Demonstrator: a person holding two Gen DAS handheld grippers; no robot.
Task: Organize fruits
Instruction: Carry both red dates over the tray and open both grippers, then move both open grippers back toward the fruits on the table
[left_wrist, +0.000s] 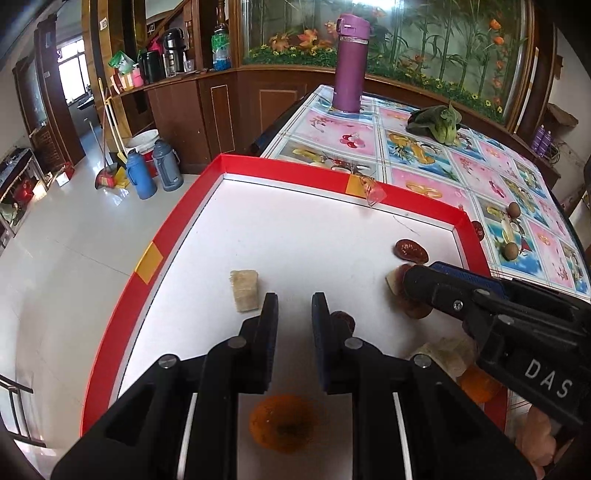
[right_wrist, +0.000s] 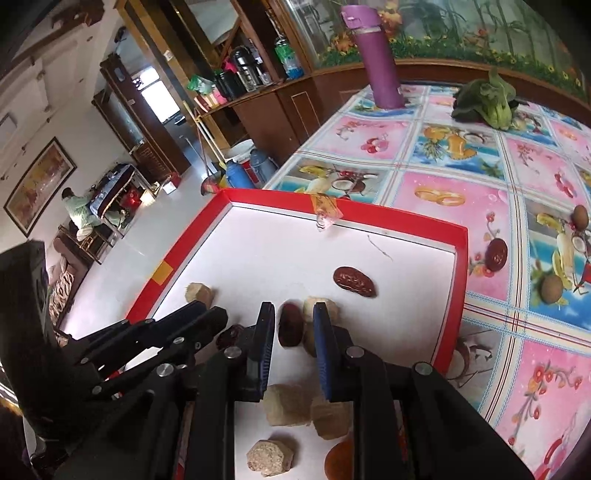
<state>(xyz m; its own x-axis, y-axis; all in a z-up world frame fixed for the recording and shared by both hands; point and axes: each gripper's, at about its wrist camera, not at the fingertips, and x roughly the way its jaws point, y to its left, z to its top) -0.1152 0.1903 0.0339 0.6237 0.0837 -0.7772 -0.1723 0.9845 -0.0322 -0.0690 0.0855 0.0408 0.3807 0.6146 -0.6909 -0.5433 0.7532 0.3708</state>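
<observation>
Right wrist view, right gripper (right_wrist: 293, 314) parted over red date (right_wrist: 290, 325), left gripper (left_wrist: 294, 306) parted, empty

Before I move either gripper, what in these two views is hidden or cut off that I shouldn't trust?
- Left wrist view: the dark red date is mostly behind the left gripper finger.
- Left wrist view: the right gripper covers the fruit at its tip; grip unclear.
- Right wrist view: the round orange fruit is cut by the bottom edge and a finger.
- Both views: the near rim of the red-bordered white tray is hidden by the grippers.
</observation>
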